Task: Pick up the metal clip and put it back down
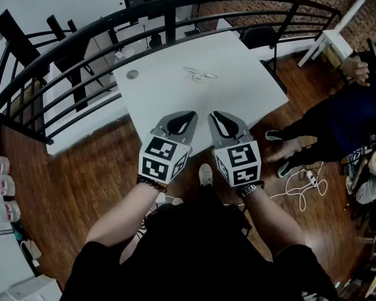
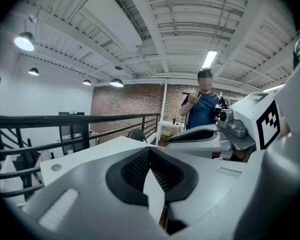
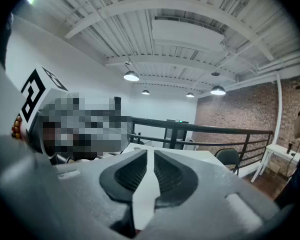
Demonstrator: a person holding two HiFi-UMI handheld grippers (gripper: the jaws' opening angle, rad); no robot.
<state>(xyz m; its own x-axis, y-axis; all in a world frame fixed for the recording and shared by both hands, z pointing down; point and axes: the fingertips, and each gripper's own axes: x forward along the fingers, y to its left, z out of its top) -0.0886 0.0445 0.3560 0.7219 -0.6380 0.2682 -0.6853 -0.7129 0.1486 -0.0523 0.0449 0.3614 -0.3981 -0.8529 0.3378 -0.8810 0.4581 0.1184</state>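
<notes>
The metal clip (image 1: 199, 74) lies flat on the far half of the white table (image 1: 169, 99), with nothing touching it. Both grippers hang side by side over the table's near edge, well short of the clip. My left gripper (image 1: 189, 115) (image 2: 150, 150) has its pads meeting at the tips and holds nothing. On my right gripper (image 1: 218, 115) (image 3: 150, 151) the pads stand a narrow slit apart, also with nothing between them. The clip does not show in either gripper view.
A small round disc (image 1: 132, 74) sits at the table's far left corner. A black railing (image 1: 175, 5) curves behind the table, with a dark chair (image 1: 260, 36) at the far right. A person (image 1: 357, 105) (image 2: 202, 104) stands to the right on the wooden floor.
</notes>
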